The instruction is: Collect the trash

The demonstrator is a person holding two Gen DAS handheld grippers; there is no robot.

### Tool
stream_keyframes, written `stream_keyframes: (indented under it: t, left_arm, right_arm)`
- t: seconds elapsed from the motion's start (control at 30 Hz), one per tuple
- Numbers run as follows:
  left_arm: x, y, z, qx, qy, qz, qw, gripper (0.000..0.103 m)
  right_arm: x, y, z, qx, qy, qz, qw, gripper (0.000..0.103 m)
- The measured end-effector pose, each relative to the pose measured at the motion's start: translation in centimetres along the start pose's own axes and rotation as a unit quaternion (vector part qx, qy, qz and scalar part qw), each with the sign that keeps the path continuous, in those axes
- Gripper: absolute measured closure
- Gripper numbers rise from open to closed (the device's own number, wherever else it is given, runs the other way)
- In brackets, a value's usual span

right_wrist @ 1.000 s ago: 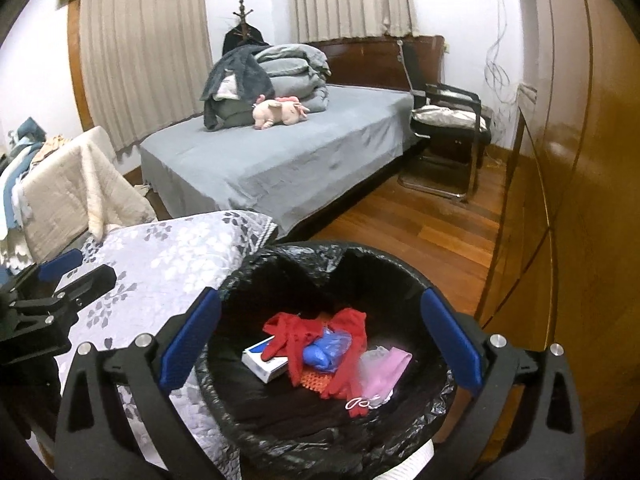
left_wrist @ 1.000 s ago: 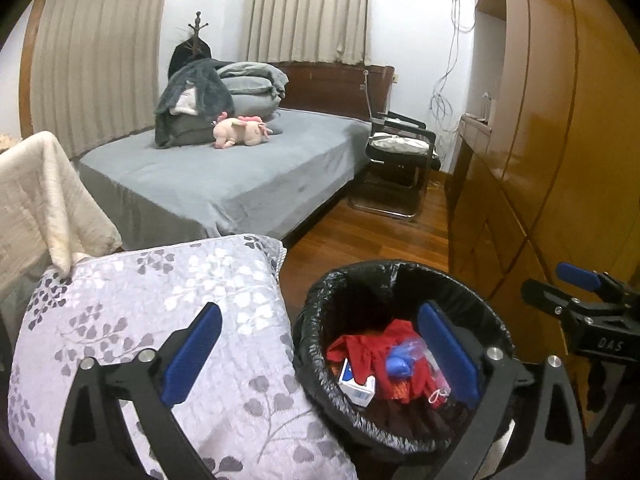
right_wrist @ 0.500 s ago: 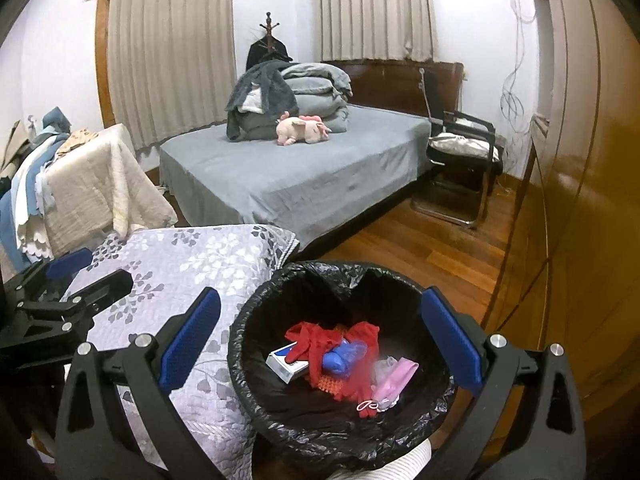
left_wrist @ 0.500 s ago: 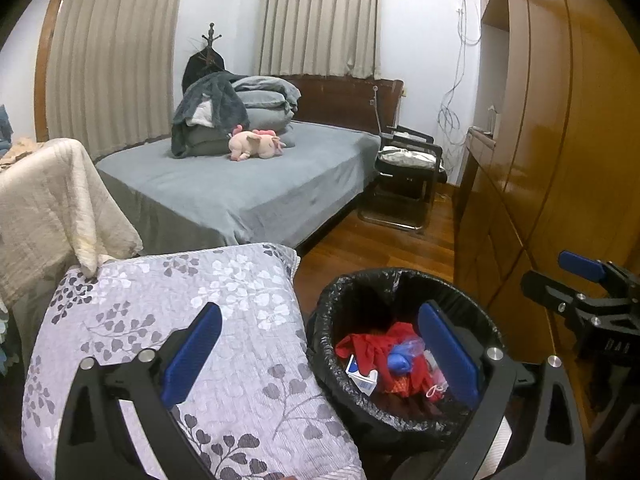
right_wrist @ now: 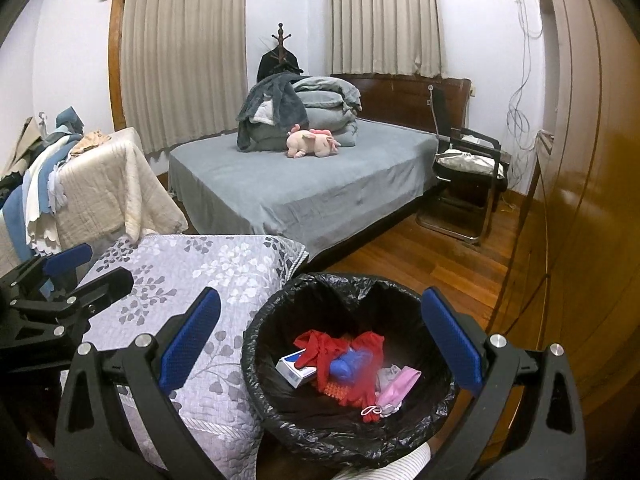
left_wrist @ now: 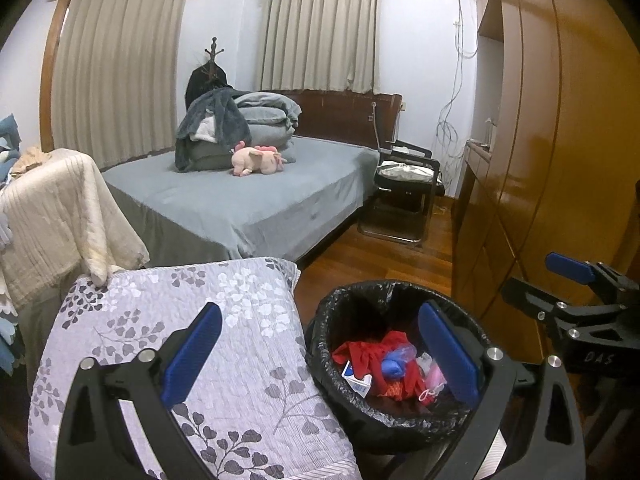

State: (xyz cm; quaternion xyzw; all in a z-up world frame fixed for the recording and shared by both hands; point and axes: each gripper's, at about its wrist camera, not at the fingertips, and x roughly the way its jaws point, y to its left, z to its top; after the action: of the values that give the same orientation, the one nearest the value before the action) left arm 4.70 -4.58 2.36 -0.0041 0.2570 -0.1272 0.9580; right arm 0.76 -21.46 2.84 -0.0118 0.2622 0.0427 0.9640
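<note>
A bedroom, with a grey bed (right_wrist: 304,184) at the far side, bedding and a pink plush toy (right_wrist: 312,142) piled on it; a wooden wardrobe (left_wrist: 560,152) down the right, a black chair (right_wrist: 468,168) near the headboard; closer in, a floral quilt (left_wrist: 192,344) spread just left of the bin. Beside that quilt, on the wooden floor (right_wrist: 424,248), a bin with a black liner (right_wrist: 344,432), rim standing open; inside it, the collected trash: red fabric (right_wrist: 332,350), a blue-and-white box (right_wrist: 294,368), a blue plastic piece (right_wrist: 350,364), a pink mask (right_wrist: 394,392) (all lying loose in the bottom, none hanging over the rim). Hovering above and short of the bin, the left gripper (left_wrist: 320,354) with jaws spread wide and nothing between them; likewise the right gripper (right_wrist: 322,340), jaws wide, empty, framing the bin's mouth. Judged from this: a drop into the bin looks done, with no loose trash visible on quilt, bed or floor from here; so either searching for a further piece or finishing off. Next move calls for scanning the room for anything left, or else bringing both open grippers down to the liner's rim to gather it, gripping thin film without tearing it.
</note>
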Motion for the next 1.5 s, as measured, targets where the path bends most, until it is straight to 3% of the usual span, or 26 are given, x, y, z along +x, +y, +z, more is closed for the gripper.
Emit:
stream_keyframes:
  t: [1.5]
  left_arm:
    - [-1.2, 0.2, -0.1, 0.004, -0.006, 0.006, 1.0, 0.006]
  right_arm:
    - [-0.4, 0.5, 0.1, -0.004, -0.004, 0.001, 1.0, 0.005]
